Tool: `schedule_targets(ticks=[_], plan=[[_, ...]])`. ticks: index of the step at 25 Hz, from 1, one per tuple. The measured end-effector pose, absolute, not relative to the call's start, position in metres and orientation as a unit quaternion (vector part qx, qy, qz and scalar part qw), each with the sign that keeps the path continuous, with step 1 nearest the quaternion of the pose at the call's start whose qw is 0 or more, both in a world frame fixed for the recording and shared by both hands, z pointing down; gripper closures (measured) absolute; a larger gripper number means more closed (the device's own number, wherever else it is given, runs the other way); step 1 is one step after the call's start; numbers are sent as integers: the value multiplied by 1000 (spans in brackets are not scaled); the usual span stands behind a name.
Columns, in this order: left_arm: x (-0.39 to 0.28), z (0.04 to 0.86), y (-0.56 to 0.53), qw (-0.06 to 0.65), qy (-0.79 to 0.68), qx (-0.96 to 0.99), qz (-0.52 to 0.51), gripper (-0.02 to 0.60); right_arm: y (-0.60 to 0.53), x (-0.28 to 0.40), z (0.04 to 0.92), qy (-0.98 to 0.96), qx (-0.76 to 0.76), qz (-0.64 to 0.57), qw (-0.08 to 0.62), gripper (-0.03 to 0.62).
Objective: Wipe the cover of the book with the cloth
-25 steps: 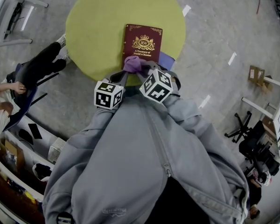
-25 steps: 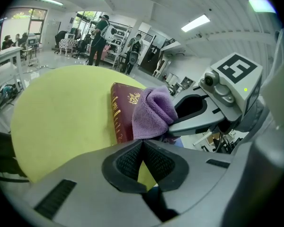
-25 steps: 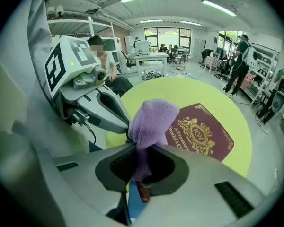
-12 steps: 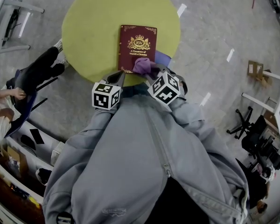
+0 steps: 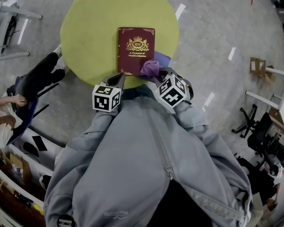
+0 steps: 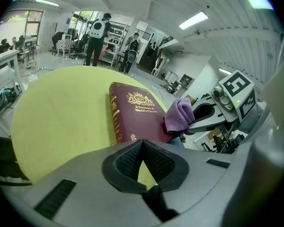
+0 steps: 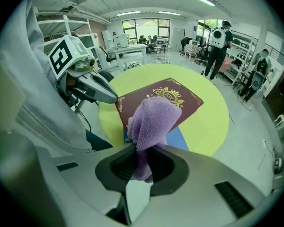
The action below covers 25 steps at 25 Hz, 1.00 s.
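Cloth (image 5: 150, 68), farther right, between right fingers (image 7: 122, 166)

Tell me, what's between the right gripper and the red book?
The purple cloth: the right gripper pinches it, and it reaches over the book corner, seen best in the right gripper view.

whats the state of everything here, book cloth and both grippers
book: closed, lying flat on the table, front cover up
cloth: bunched up, pinched at one end, the rest on the book's near right corner
right hand-held gripper: shut on the cloth
left hand-held gripper: shut, nothing between its jaws, tip by the book's near left corner
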<state>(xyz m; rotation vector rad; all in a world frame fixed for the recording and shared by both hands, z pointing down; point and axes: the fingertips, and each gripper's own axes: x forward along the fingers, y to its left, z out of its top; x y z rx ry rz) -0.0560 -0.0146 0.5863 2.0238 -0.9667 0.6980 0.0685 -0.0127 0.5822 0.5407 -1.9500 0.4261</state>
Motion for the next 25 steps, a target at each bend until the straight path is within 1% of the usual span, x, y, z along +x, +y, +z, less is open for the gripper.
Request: schedule_targets(ticks=[13,17,22,25], plan=[[-54,584,-12,384,-380,794,280,563,-5,115,590,-777,261,201,537,523],[-53,581,-12,384,-380,793,281,563,-3,127,584,-771,277,204,535,522],[-51,565,-22,376,-384,800,266,563,-23,130,553,-781,322,181,503,523],[-49,543,-33,345,-393,815,250,563,-44,124,519,-796,360,135,468,523]])
